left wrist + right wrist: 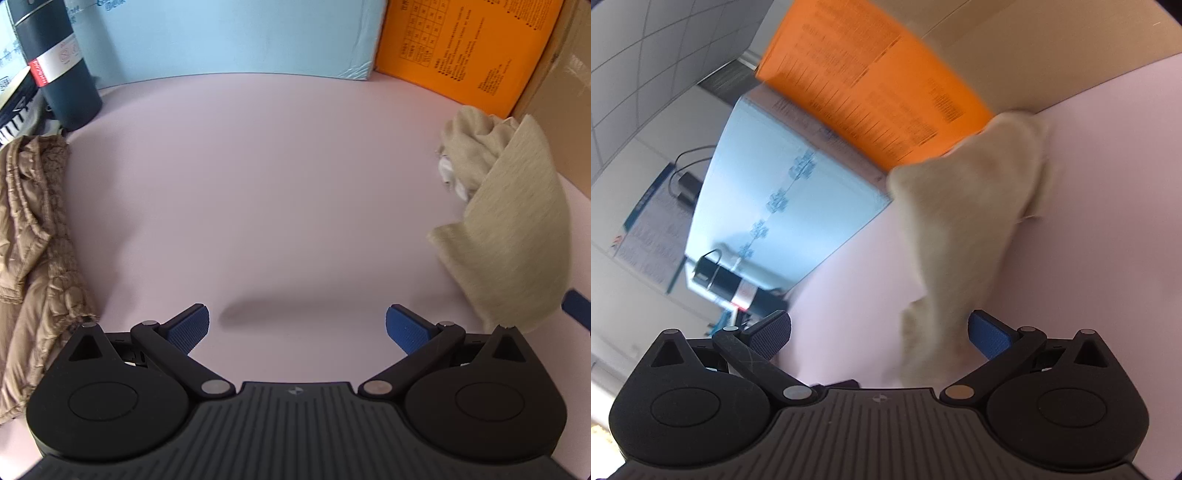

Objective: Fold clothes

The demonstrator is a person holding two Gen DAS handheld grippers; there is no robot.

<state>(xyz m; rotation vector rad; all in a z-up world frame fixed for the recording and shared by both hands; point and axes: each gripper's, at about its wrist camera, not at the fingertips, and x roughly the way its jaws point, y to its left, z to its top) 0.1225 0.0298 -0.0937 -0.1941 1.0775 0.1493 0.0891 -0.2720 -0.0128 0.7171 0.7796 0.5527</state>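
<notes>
A beige knit garment point(513, 221) lies bunched at the right of the pale pink table point(277, 184), part of it lifted and blurred. My left gripper point(297, 326) is open and empty, low over the bare table. In the right wrist view the same beige garment point(964, 229) hangs blurred in front of my right gripper point(879, 334). Its jaws stand wide open, and the cloth drapes past the right blue fingertip point(990, 334). I cannot tell whether the cloth touches it. A blue fingertip point(576, 304) of the right gripper shows at the left wrist view's right edge.
A tan quilted jacket point(33, 251) lies at the table's left edge. A dark flask point(55, 62), a light blue box point(236, 37), an orange box point(469, 48) and a cardboard box point(565, 110) line the back and right sides.
</notes>
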